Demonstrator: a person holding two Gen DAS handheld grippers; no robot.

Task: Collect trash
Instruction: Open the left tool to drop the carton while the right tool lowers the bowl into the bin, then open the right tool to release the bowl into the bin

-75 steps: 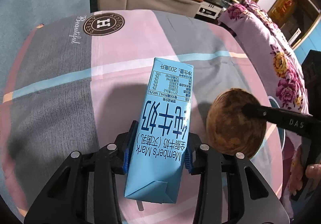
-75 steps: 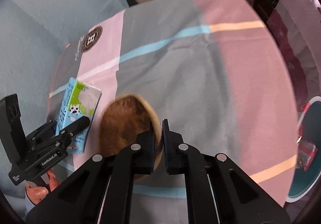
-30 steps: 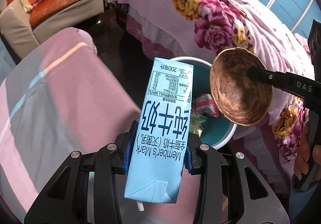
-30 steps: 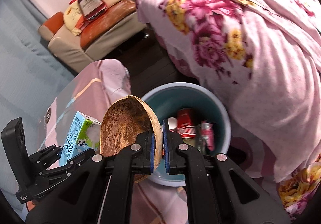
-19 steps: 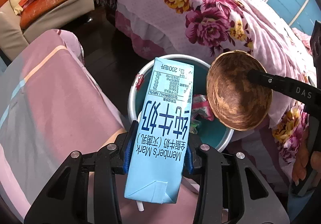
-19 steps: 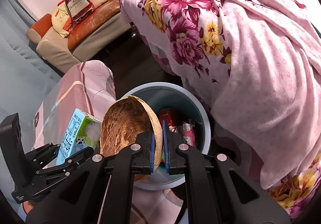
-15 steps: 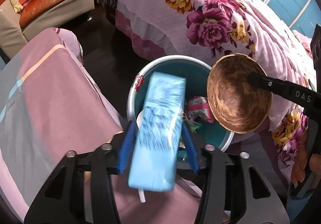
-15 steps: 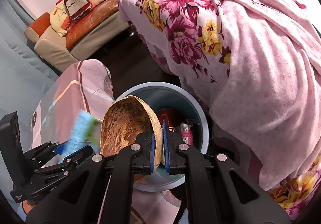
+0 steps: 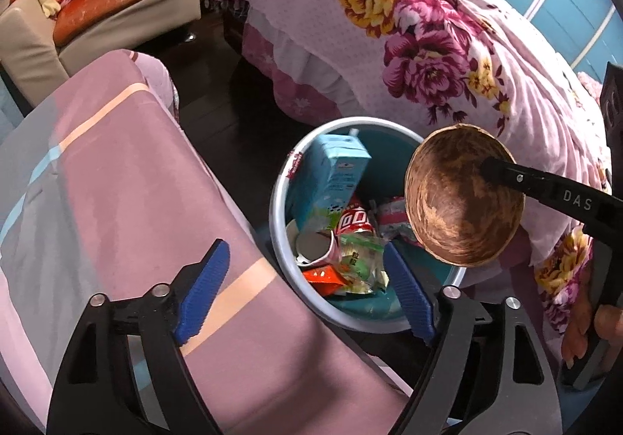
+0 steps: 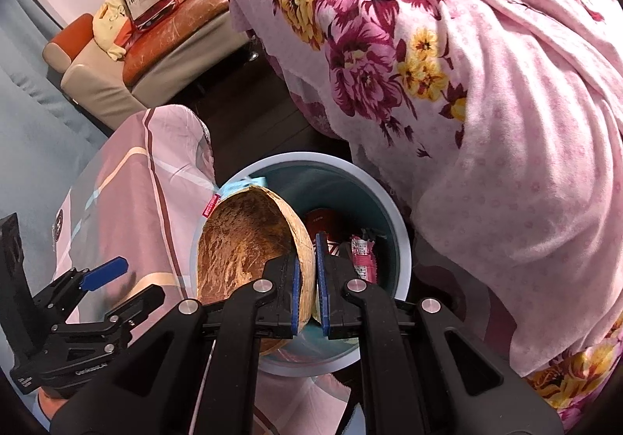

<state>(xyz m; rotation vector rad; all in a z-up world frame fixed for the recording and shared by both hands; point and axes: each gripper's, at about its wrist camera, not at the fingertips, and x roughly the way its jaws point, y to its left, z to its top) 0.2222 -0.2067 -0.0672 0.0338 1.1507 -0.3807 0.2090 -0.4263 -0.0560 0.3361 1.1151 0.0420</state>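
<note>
My left gripper (image 9: 307, 283) is open and empty above the near rim of the teal trash bin (image 9: 278, 197). The blue milk carton (image 9: 329, 178) lies inside the bin, leaning on its left wall, among wrappers and a red can (image 9: 352, 221). My right gripper (image 10: 307, 279) is shut on the rim of a brown coconut shell half (image 10: 245, 240) and holds it over the bin (image 10: 401, 240). In the left wrist view the shell (image 9: 459, 201) hangs over the bin's right edge. A corner of the carton (image 10: 243, 184) shows behind the shell.
The table with a pink and grey striped cloth (image 9: 117, 182) is at the left, next to the bin. A bed with a pink floral cover (image 9: 409, 37) stands behind and right of the bin. A sofa (image 9: 117, 2) with an orange cushion is at the far left.
My left gripper has opened and the milk carton has dropped into the bin. The right gripper, with the shell, has moved closer over the bin.
</note>
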